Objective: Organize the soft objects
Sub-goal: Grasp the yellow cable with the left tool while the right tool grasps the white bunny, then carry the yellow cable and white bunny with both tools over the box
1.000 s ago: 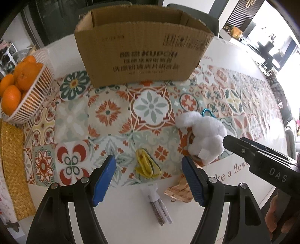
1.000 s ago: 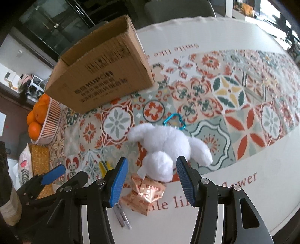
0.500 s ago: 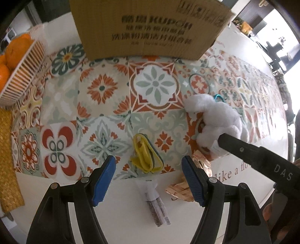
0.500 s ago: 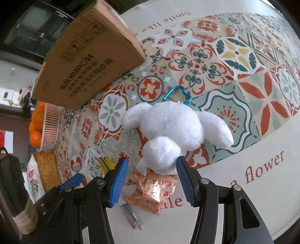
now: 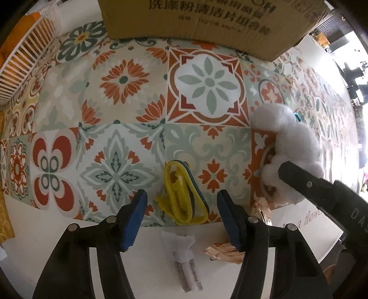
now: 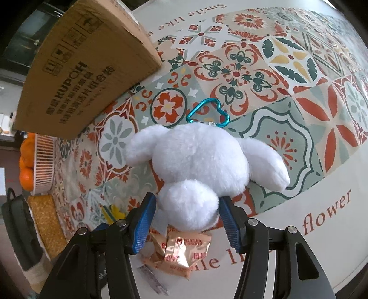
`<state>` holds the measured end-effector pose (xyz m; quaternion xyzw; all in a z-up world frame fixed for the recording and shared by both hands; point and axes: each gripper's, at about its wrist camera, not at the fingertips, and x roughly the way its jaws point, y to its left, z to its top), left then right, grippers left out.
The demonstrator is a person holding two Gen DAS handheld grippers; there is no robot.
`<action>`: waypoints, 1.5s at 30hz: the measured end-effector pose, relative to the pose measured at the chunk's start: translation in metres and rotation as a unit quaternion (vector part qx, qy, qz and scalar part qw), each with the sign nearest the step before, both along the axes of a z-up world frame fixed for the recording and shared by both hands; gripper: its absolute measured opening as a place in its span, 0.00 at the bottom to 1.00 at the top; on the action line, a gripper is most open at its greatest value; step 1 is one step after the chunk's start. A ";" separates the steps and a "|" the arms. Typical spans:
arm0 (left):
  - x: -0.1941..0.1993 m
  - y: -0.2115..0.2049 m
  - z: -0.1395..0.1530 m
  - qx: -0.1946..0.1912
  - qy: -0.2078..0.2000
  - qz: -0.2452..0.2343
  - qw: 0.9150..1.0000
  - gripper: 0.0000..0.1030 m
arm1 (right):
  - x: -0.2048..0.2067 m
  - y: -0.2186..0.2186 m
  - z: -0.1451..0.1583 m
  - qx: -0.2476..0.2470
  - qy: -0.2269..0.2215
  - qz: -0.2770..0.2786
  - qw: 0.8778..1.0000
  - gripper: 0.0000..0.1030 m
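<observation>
A white plush toy [image 6: 202, 161] with a teal heart-shaped clip [image 6: 208, 112] lies on the patterned tablecloth. My right gripper [image 6: 187, 218] is open, its blue pads on either side of the toy's lower round part. The toy also shows at the right of the left wrist view [image 5: 292, 147]. A folded yellow band [image 5: 184, 195] lies just ahead of my open, empty left gripper [image 5: 180, 216]. The cardboard box [image 5: 207, 20] stands at the back; it also shows in the right wrist view [image 6: 78, 66].
Foil biscuit packets [image 6: 179, 250] lie under the right gripper. A small wrapped packet [image 5: 184, 260] lies below the left one. A white basket of oranges [image 6: 39, 165] and a woven mat [image 6: 46, 225] sit at the left. The table edge is close in front.
Both grippers have moved forward and down toward the table. The right gripper's pads now flank the plush toy. The left gripper has closed in on the yellow band.
</observation>
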<state>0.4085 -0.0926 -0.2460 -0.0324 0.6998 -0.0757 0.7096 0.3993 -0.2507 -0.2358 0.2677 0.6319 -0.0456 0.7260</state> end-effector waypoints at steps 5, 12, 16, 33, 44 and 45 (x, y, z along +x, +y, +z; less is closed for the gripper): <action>0.002 -0.003 0.000 0.012 -0.016 -0.001 1.000 0.46 | 0.006 0.001 -0.011 0.006 0.013 0.002 1.000 0.56; 0.006 0.013 0.001 -0.017 -0.026 0.007 0.999 0.39 | 0.005 0.010 -0.010 -0.010 0.004 0.021 1.000 0.52; 0.001 0.028 0.004 -0.048 -0.024 0.015 0.998 0.37 | 0.001 0.018 -0.007 -0.028 -0.007 0.042 0.999 0.50; -0.011 0.041 0.031 -0.074 -0.081 0.018 0.994 0.21 | -0.009 0.031 0.023 -0.059 -0.058 0.074 0.994 0.50; -0.018 0.052 0.085 -0.076 -0.144 0.017 0.986 0.21 | -0.012 0.033 0.058 -0.063 -0.107 0.082 0.989 0.50; -0.017 0.049 0.086 -0.076 -0.149 0.017 0.986 0.21 | -0.012 0.033 0.062 -0.063 -0.112 0.082 0.988 0.50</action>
